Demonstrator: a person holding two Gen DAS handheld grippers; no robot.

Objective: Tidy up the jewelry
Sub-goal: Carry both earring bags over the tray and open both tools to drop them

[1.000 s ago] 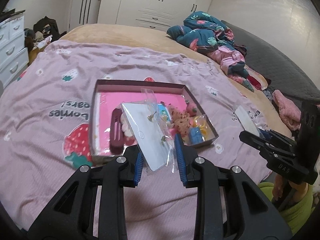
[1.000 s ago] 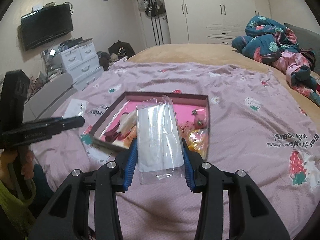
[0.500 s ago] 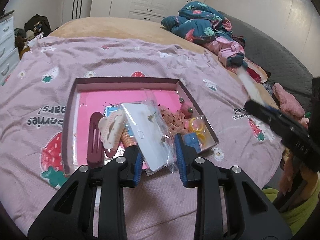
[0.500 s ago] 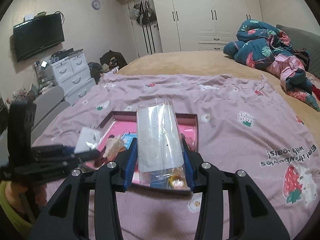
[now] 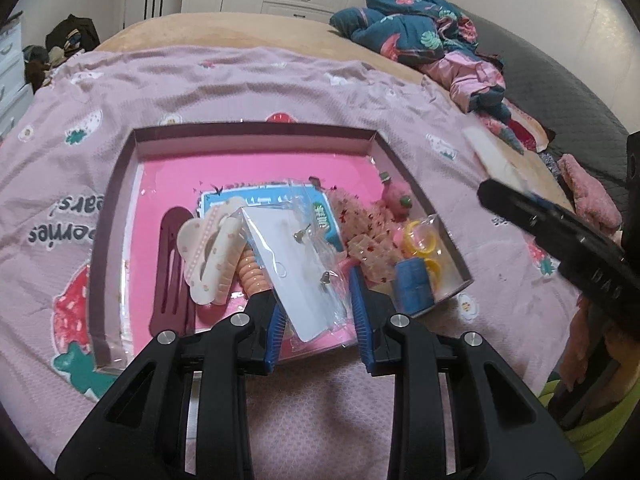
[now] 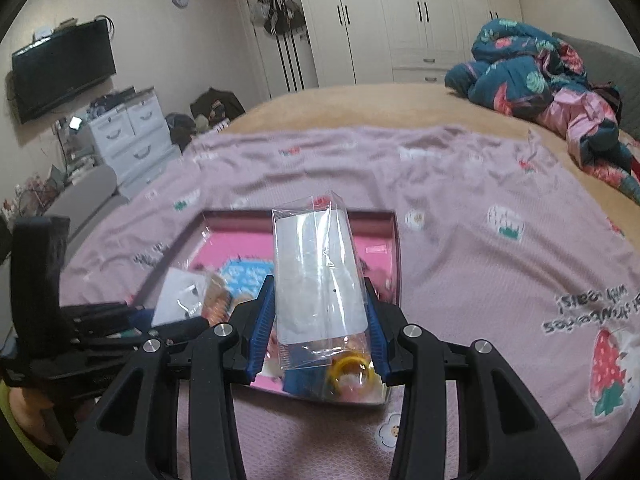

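Your left gripper (image 5: 316,300) is clamped on a clear packet with a white earring card (image 5: 292,264), held just above the near part of the pink box (image 5: 256,136) lying ahead of you on the bedspread (image 5: 240,76). Your right gripper (image 6: 320,320) pinches an upright clear sleeve (image 6: 316,272) at a middling width, over that box's near right corner.

Both tools look alike: matte black plastic frames w/ triangular cut-outs, silver round screws near the knuckles, blue ribbed pads inside the fingers. Left tool (image 5: 316,312), right tool (image 6: 320,328). Right tool's side carries pale embossed letters. Person wears a yellow-green sleeve (image 5: 592,424).
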